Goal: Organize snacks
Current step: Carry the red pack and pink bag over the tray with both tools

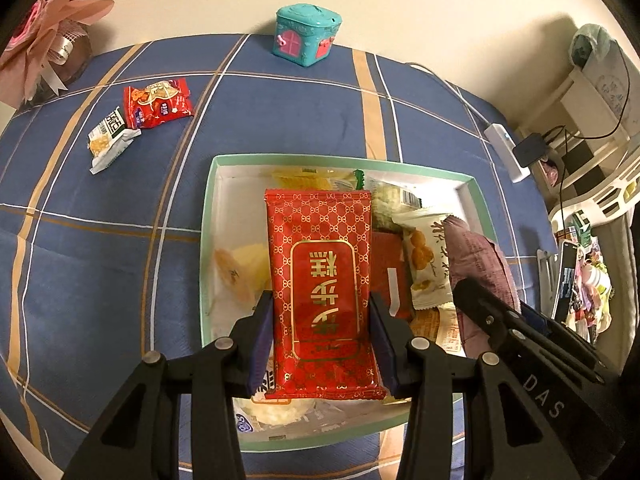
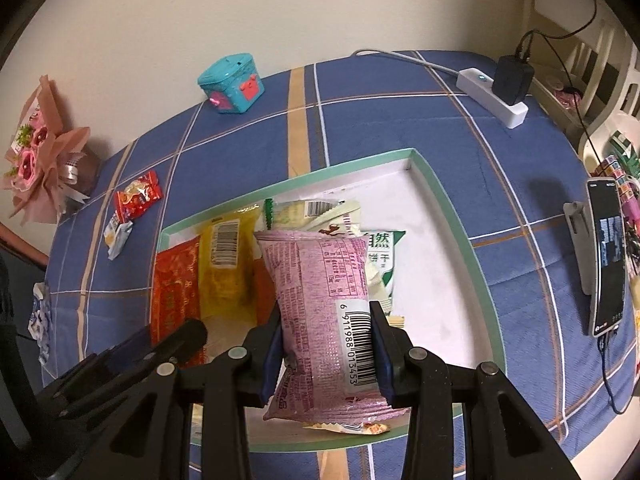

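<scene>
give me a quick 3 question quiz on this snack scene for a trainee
1. True or false: the left gripper is shut on the red packet above the green-rimmed box.
2. Multiple choice: what does the right gripper hold? A) a yellow packet B) the pink packet with a barcode C) nothing
3. How many snack packets lie loose on the blue cloth outside the box, near the bouquet?

Key:
1. True
2. B
3. Two: the small red packet and the white packet, which touch each other.
</scene>
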